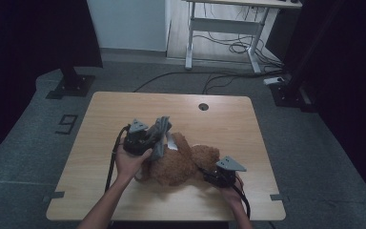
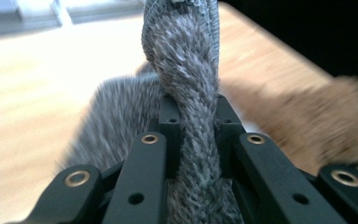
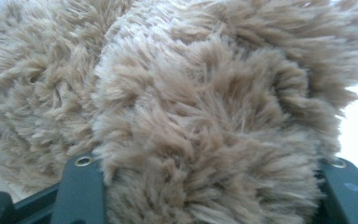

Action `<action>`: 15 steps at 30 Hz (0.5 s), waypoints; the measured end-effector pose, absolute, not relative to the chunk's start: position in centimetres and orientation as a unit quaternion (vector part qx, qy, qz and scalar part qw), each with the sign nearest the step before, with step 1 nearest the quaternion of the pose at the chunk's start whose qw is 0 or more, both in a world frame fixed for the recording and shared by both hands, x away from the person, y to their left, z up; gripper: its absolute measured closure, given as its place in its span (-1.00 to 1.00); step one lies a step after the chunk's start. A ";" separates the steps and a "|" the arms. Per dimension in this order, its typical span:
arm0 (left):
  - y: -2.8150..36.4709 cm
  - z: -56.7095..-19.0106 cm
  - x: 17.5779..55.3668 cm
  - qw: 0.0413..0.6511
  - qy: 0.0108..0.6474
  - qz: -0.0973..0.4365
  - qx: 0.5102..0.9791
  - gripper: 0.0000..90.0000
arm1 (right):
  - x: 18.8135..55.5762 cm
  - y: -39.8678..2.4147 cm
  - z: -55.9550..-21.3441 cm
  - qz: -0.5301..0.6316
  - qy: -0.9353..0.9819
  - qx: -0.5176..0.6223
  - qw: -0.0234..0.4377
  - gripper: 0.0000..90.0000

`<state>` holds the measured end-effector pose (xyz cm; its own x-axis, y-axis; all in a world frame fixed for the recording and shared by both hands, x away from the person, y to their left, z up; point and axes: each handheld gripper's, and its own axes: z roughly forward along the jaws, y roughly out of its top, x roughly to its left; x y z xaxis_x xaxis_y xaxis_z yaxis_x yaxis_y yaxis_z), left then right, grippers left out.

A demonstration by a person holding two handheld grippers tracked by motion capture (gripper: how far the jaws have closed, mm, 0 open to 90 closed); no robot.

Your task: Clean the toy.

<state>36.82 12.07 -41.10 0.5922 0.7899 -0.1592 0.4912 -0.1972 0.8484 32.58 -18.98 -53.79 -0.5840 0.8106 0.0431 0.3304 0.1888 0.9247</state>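
A brown plush bear (image 1: 178, 164) lies in the front middle of the wooden table (image 1: 124, 109). A grey fuzzy cloth piece (image 1: 159, 136) rises from the bear's left side, and my left gripper (image 1: 153, 140) is shut on it, held a little above the table. In the left gripper view the grey strip (image 2: 186, 93) is pinched between the black jaws of the left gripper (image 2: 193, 107), with the bear (image 2: 307, 126) blurred to the right. My right gripper (image 1: 214, 175) is shut on the bear's right end; its view shows brown fur (image 3: 205, 116) bulging between the jaws of the right gripper (image 3: 214, 182).
A round cable hole (image 1: 203, 106) sits near the table's far edge. Beyond the table stand a white-legged desk (image 1: 224, 28) with loose cables on the floor and black stand bases (image 1: 71, 86) at both sides. A white patch (image 1: 171, 142) shows on the bear beside the cloth.
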 end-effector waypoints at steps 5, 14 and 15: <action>8.0 -39.1 37.0 0.486 0.385 0.143 0.772 0.74 | 32.5 -19.0 -53.8 0.505 0.733 0.389 0.237 -0.13; -1.7 -42.1 37.1 0.442 0.332 0.106 0.827 0.73 | 32.4 -19.1 -53.9 0.507 0.732 0.388 0.238 -0.14; -2.2 -42.7 37.3 0.432 0.334 0.103 0.831 0.73 | 32.4 -19.1 -53.9 0.507 0.733 0.387 0.238 -0.14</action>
